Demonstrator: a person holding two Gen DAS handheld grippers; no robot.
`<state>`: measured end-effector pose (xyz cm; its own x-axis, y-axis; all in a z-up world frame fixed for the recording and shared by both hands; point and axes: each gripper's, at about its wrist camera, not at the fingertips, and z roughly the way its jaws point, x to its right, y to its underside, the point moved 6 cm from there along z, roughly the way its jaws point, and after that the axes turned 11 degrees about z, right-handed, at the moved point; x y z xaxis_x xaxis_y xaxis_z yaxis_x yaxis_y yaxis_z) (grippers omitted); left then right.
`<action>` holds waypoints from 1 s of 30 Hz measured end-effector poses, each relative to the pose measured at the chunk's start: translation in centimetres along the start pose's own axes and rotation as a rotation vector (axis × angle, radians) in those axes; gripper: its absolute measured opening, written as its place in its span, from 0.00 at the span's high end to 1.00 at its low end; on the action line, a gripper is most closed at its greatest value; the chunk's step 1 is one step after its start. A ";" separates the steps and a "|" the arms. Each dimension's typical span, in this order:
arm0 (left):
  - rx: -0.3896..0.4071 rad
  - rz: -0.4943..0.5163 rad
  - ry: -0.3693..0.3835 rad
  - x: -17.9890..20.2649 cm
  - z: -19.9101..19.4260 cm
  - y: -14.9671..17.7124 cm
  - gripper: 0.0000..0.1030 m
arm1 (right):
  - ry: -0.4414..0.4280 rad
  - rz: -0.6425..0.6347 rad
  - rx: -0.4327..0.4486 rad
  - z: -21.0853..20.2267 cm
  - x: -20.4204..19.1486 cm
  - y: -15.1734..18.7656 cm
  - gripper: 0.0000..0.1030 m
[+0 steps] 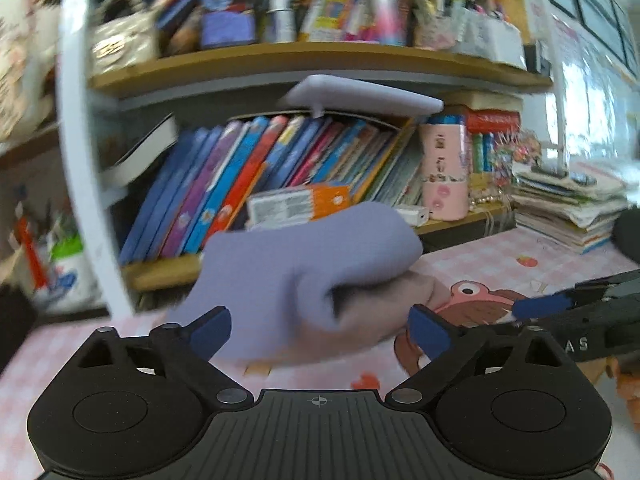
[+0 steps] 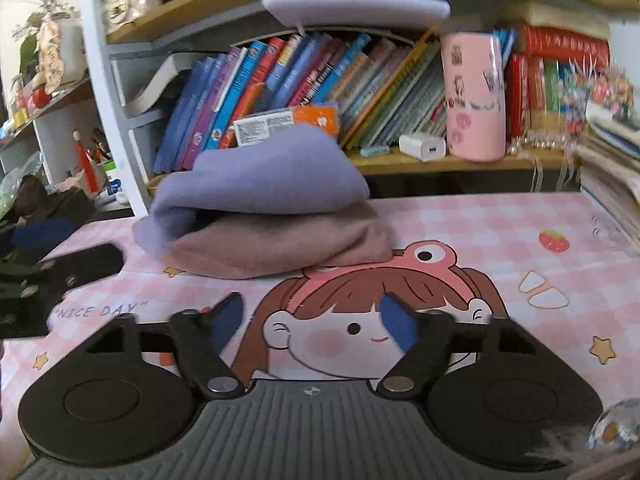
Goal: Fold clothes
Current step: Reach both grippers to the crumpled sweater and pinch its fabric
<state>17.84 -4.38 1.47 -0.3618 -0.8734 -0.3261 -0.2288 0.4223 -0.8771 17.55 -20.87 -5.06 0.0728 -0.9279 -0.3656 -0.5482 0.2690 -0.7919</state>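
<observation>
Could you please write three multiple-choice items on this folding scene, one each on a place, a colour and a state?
1. Where does the lilac garment lie?
A. on top of the mauve garment
B. on the bookshelf
C. hanging from a claw

2. What colour are the claw pads?
A. red
B. blue
C. white

3. What is between the right claw's jaws?
A. the lilac garment
B. a book
C. nothing

Answers: 1 A, the lilac folds rest over the mauve ones on the pink mat. 2 B, both pads show blue faces. 3 C, only the mat's cartoon shows in the gap, with the garments farther off.
</observation>
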 end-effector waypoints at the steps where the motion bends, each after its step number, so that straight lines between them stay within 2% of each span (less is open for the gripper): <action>1: 0.008 0.032 -0.007 0.4 0.7 -0.5 0.07 | -0.015 0.029 -0.012 0.2 0.5 0.1 0.41; 5: 0.029 0.191 -0.057 2.4 4.0 -2.5 0.07 | -0.076 0.184 -0.078 0.9 2.4 1.0 0.40; 8: -0.001 0.298 -0.088 3.7 6.9 -3.1 0.07 | -0.089 0.222 -0.086 0.9 3.2 1.1 0.34; 14: -0.094 0.403 -0.142 5.0 12.1 -3.2 0.07 | -0.084 0.264 -0.069 0.7 4.5 1.1 0.29; 17: -0.101 0.420 -0.162 4.9 13.3 -3.4 0.07 | -0.101 0.267 -0.082 0.6 4.3 1.0 0.27; 18: -0.103 0.425 -0.168 4.9 13.7 -3.5 0.14 | -0.105 0.267 -0.082 0.5 4.3 0.9 0.27; 19: -0.105 0.430 -0.175 4.9 14.1 -3.5 0.51 | -0.109 0.268 -0.081 0.4 4.2 0.9 0.27; 21: -0.095 0.349 -0.175 3.6 13.3 -4.1 0.91 | -0.119 0.270 -0.072 0.1 4.1 0.7 0.27; 24: 0.003 0.031 -0.118 -1.5 9.1 -4.9 0.92 | -0.137 0.278 -0.052 -0.5 4.1 0.2 0.27; 27: 0.115 -0.343 0.088 -7.3 2.8 -3.1 0.92 | -0.163 0.292 -0.030 -1.2 4.0 -0.3 0.27; 28: 0.135 -0.449 0.144 -9.1 0.7 -1.9 0.91 | -0.172 0.297 -0.023 -1.4 4.0 -0.4 0.27; 29: 0.128 -0.520 0.169 -10.7 -1.1 -0.2 0.90 | -0.179 0.300 -0.020 -1.5 4.0 -0.6 0.27; 30: 0.094 -0.558 0.157 -12.0 -2.8 1.7 0.89 | -0.184 0.301 -0.021 -1.6 3.9 -0.6 0.27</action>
<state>19.28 7.50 4.92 -0.3412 -0.9078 0.2439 -0.3448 -0.1205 -0.9309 16.85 -25.04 -5.23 0.0528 -0.7451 -0.6648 -0.5844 0.5168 -0.6256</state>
